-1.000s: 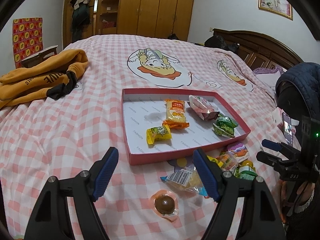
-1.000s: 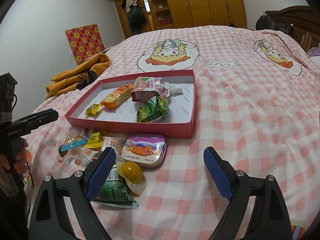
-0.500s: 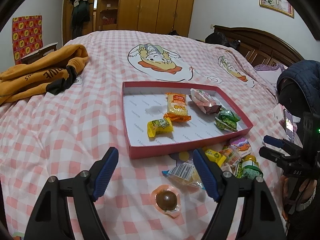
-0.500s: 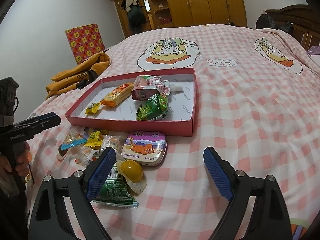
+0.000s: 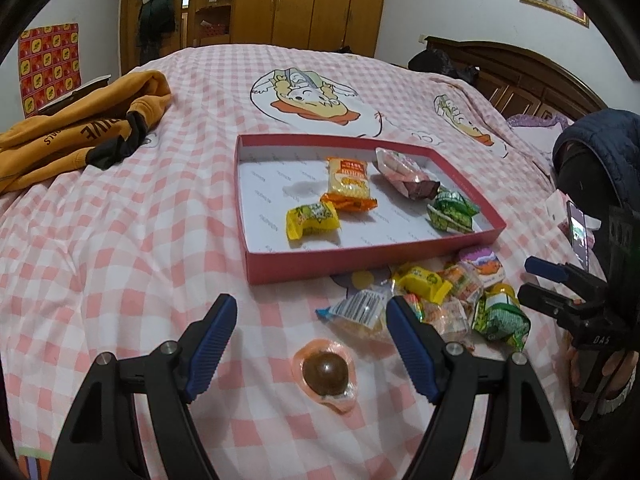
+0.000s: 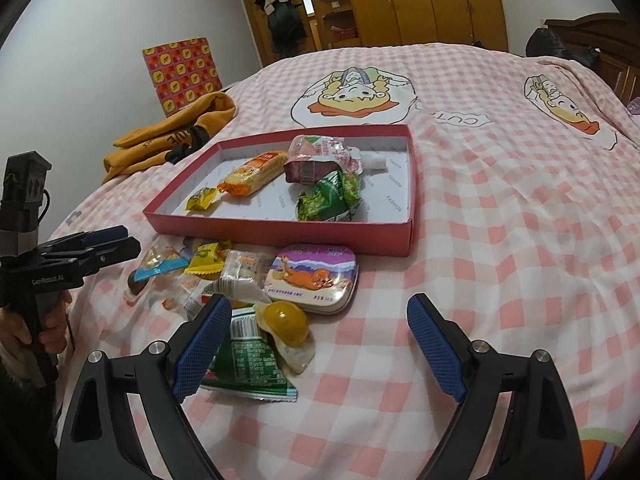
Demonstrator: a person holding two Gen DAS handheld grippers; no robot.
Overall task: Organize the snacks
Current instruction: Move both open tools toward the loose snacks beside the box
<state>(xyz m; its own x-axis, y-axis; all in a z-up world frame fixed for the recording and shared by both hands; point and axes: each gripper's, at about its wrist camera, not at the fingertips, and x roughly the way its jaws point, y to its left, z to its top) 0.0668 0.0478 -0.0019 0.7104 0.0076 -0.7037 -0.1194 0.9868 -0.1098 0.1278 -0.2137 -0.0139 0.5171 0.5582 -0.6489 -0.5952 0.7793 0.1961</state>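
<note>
The white floor of the red box [image 6: 400, 204] carries the word "FASHION" printed over and over. Just in front of the box, the small tin [image 6: 314, 276] reads "MINT" near its top edge. The left gripper [image 6: 104, 246], beside the loose snacks, bears "GenRobot.AI" on its black body. Beyond the box, the bedsheet [image 6: 464, 120] shows "CUTE" in a cloud shape.

red tray [image 5: 352, 266]; pink-checked bedspread [image 5: 120, 240]; orange hoodie [image 5: 60, 140]
</note>
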